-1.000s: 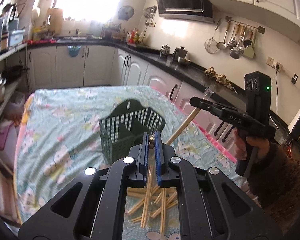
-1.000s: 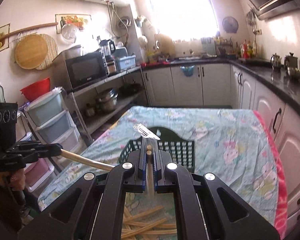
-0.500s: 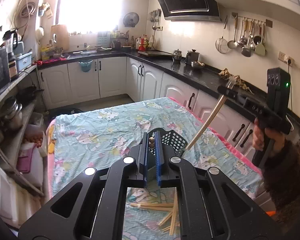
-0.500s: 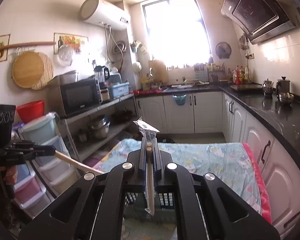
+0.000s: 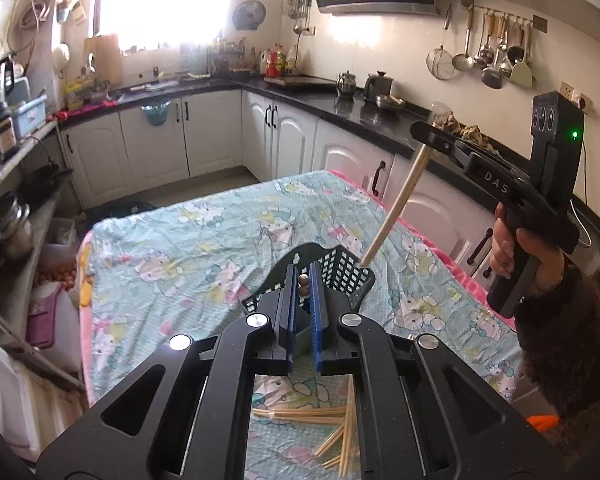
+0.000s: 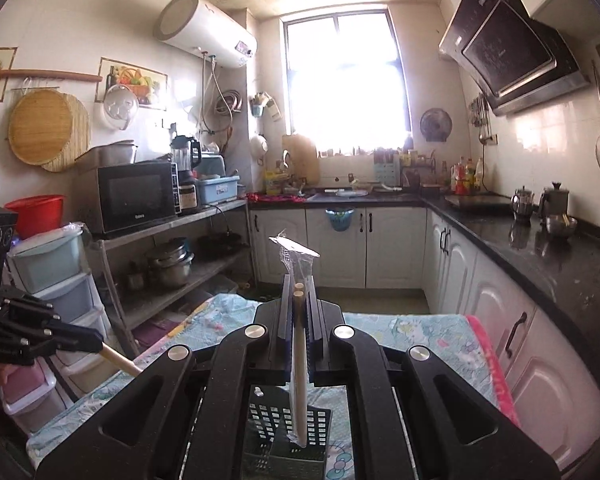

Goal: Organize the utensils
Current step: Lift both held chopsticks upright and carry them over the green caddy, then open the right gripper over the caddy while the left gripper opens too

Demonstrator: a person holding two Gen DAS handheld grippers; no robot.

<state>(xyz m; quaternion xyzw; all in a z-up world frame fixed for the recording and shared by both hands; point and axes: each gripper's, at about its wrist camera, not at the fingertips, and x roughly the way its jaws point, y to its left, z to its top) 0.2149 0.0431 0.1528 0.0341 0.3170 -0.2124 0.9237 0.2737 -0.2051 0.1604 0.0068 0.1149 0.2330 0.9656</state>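
Observation:
In the left wrist view my left gripper (image 5: 303, 285) is shut on a pair of wooden chopsticks (image 5: 303, 280), whose round ends show between the blue pads. Just beyond stands the dark green slotted basket (image 5: 342, 276). My right gripper (image 5: 426, 131) comes in from the right, shut on a plastic-wrapped pair of chopsticks (image 5: 396, 200) that slants down, its tip just above the basket rim. In the right wrist view the right gripper (image 6: 298, 289) clamps that wrapped pair (image 6: 299, 364) over the basket (image 6: 288, 420). The left gripper (image 6: 94, 346) and its chopsticks (image 6: 120, 362) show at the left.
Several loose chopsticks (image 5: 340, 428) lie on the cartoon-print tablecloth (image 5: 180, 240) under the left gripper. A person's hand and dark fuzzy sleeve (image 5: 560, 320) hold the right gripper. White cabinets (image 5: 280, 140) and a black counter run behind the table; shelves (image 6: 172, 272) stand to its left.
Both grippers have risen and tipped upward, each still shut on its chopsticks. The basket has slid lower in both views. The wrapped pair now slants more steeply over the basket.

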